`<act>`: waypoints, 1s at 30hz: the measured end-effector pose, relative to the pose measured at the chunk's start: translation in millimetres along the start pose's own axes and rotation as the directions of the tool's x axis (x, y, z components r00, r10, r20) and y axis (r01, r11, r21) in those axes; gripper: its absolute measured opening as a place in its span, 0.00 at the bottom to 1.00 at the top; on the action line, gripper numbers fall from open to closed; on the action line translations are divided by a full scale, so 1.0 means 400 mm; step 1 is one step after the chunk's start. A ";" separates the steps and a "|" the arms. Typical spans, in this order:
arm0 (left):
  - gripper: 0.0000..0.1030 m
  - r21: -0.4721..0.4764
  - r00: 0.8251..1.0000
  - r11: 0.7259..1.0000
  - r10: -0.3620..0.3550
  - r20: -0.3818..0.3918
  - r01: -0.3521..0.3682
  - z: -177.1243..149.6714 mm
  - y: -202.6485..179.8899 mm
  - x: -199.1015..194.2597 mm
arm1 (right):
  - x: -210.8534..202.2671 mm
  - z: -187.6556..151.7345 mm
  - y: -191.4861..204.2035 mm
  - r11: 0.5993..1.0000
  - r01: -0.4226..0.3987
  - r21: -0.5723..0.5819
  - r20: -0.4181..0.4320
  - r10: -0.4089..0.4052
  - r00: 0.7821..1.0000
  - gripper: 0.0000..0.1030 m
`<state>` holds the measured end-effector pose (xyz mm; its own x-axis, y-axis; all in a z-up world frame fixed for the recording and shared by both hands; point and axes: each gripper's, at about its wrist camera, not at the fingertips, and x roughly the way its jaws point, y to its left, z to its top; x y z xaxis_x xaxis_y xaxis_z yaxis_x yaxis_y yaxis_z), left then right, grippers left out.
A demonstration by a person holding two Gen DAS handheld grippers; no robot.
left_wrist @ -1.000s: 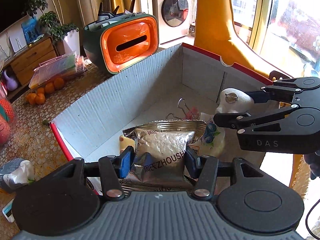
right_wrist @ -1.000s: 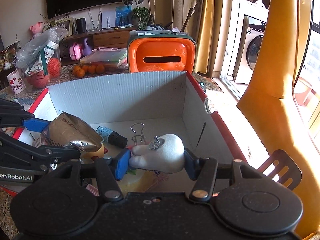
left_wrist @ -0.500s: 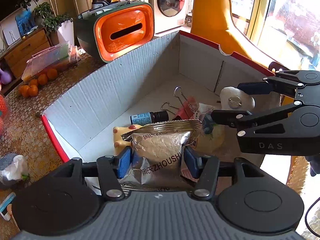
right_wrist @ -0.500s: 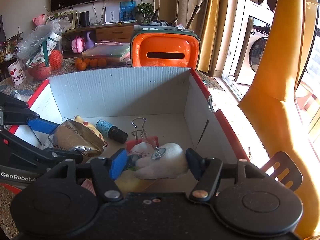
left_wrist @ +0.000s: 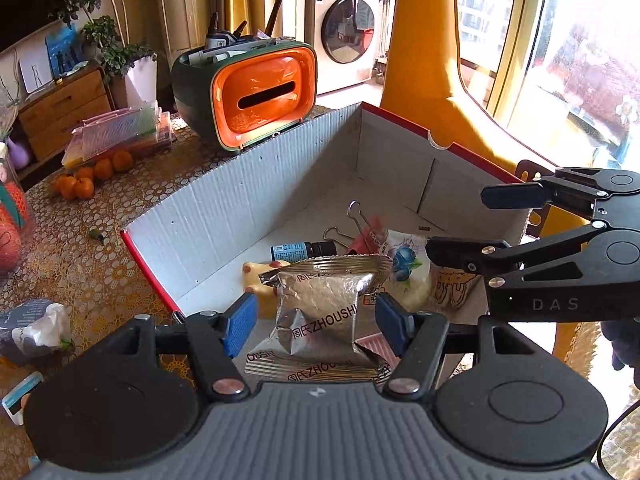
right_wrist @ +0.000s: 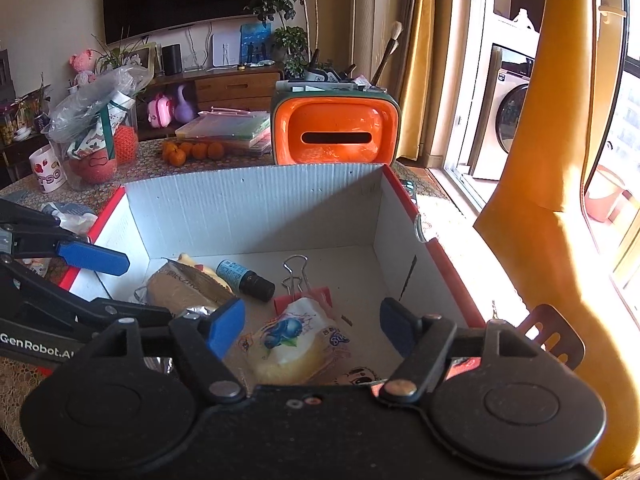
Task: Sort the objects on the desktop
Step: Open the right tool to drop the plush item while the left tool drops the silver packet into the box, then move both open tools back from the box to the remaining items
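Note:
A silver snack packet [left_wrist: 320, 312] lies in the white cardboard box with a red rim [left_wrist: 224, 216], on top of other packets. My left gripper [left_wrist: 317, 326] hovers over it, jaws opening, blue pads [left_wrist: 240, 322] clear of the foil on both sides. My right gripper [right_wrist: 311, 328] is also opening, with nothing between its fingers; a blueberry bread packet [right_wrist: 296, 340] lies below it in the box [right_wrist: 256, 208]. The left gripper [right_wrist: 144, 288] reaches in from the left, the right gripper [left_wrist: 458, 220] from the right. No white plush toy shows in either view.
In the box lie a small dark bottle [right_wrist: 246, 280], binder clips [right_wrist: 296, 276] and a yellow toy [left_wrist: 260, 280]. Behind it stands an orange-fronted organiser [left_wrist: 256, 96]. Oranges [left_wrist: 92, 174], plastic cases [left_wrist: 124, 136] and a crumpled wrapper [left_wrist: 36, 328] lie on the patterned tablecloth. A yellow chair back [right_wrist: 552, 184] stands right.
Both pairs of jaws have widened. The silver packet came free of the left pads and settled in the box. The white plush toy dropped out of the right gripper and out of sight.

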<state>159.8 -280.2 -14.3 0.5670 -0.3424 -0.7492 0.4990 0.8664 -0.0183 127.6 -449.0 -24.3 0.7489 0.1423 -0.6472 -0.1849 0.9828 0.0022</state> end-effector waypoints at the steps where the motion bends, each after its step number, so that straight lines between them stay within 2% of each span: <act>1: 0.62 -0.003 1.000 1.000 0.001 0.007 -0.001 -0.002 0.002 -0.010 | -0.008 0.001 0.005 1.000 -0.004 0.003 0.006 0.004 1.000 0.73; 13: 0.62 -0.053 0.996 0.999 0.006 0.089 -0.001 -0.045 0.047 -0.139 | -0.100 0.005 0.078 0.998 -0.052 0.029 0.061 0.050 0.997 0.75; 28: 0.63 -0.117 0.984 0.992 0.073 0.161 -0.055 -0.143 0.136 -0.283 | -0.151 -0.027 0.204 0.998 -0.061 0.012 0.070 0.060 0.996 0.85; 30: 0.77 -0.129 0.983 0.990 0.080 0.166 -0.059 -0.158 0.151 -0.297 | -0.155 -0.027 0.223 0.998 -0.065 0.004 0.074 0.064 0.995 0.86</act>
<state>81.1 -163.9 31.8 0.7057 -0.3277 -0.6281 0.3763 0.9246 -0.0596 58.0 -371.4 7.8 0.7807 0.2135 -0.5873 -0.2303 0.9720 0.0471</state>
